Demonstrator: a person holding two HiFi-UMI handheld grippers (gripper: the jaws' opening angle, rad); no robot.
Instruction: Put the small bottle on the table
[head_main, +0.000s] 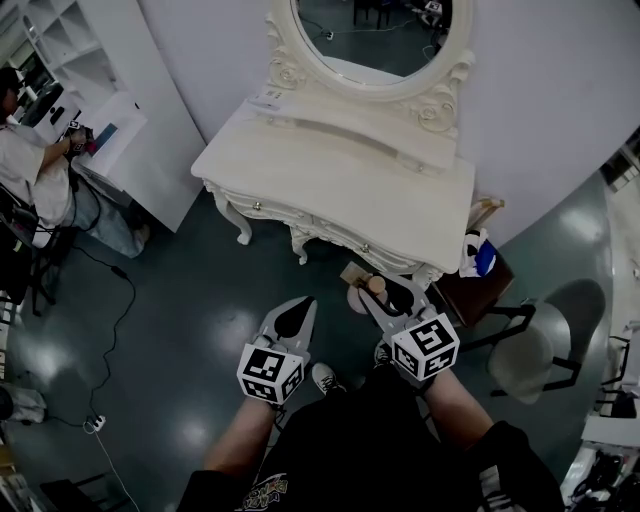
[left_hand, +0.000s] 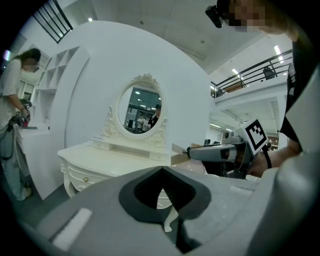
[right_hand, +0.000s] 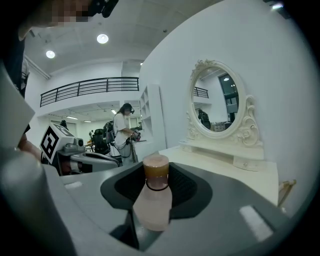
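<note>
a person (head_main: 28, 165) in a pale top sits at the far left of the head view, beside a white open shelving unit (head_main: 95, 60). a dark teal glossy floor (head_main: 170, 320) fills the lower left, with a black cable (head_main: 118, 300) trailing across it.

left of centre, the left gripper (head_main: 303, 304), grey with a black diamond cut-out and a marker cube behind it, is held low over the floor. in the left gripper view its jaws are pressed together with nothing between them.

just to its right is the right gripper (head_main: 383, 298), pointing toward the front of a cream-white carved dressing table (head_main: 330, 165). its jaws are closed round a small pale pink bottle with a tan cap (right_hand: 153, 199). the cap end points away from the camera and the body is wedged in the jaws' notch. the bottle is in the air, in front of the table's front edge and not resting on the tabletop.

an oval mirror in an ornate cream frame (head_main: 435, 105) rises at the back of the table. to the right, a blue and white object (head_main: 480, 255) sits by the table's corner, and a pale round-seated chair with a dark frame (head_main: 535, 350) stands further right.
</note>
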